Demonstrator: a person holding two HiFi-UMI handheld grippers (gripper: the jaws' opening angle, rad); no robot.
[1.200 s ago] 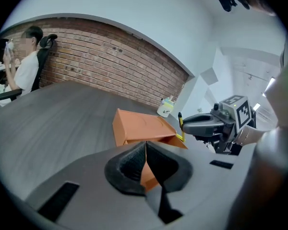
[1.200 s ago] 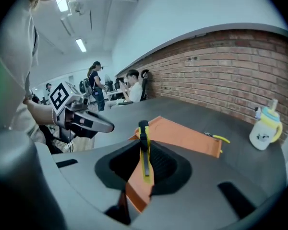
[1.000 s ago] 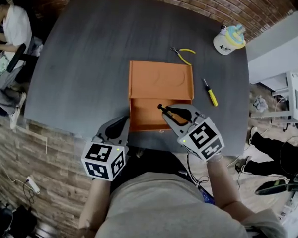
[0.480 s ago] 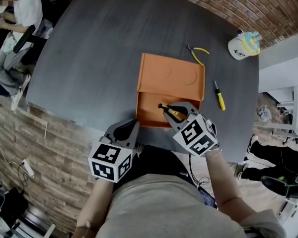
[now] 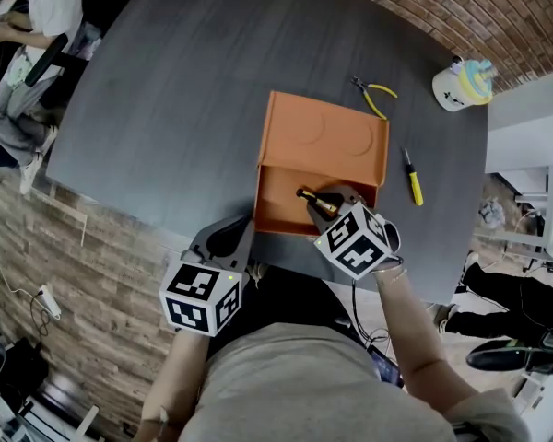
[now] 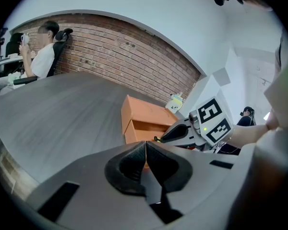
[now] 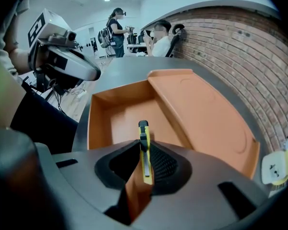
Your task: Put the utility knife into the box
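An orange box (image 5: 323, 136) lies open on the dark table, its lid (image 7: 201, 114) folded back and its tray (image 7: 117, 121) bare. My right gripper (image 5: 310, 199) is shut on the utility knife (image 7: 144, 152), a yellow and black one that juts forward from the pads. The knife (image 5: 315, 201) hangs over the tray's near right part, above the floor of it. My left gripper (image 5: 227, 239) sits at the table's front edge, left of the box, shut with nothing between its pads (image 6: 156, 163). From the left gripper view, the right gripper (image 6: 180, 132) shows in front of the box (image 6: 141, 119).
Yellow-handled pliers (image 5: 376, 96) lie behind the box, a yellow screwdriver (image 5: 411, 179) to its right, and a white container (image 5: 464, 83) at the far right corner. A person (image 5: 32, 21) sits beyond the table's left edge. A brick wall runs behind.
The head view has swung a little, so everything sits further right. The right gripper still holds the knife over the tray, now slightly lower and closer to it. The left gripper has hardly moved.
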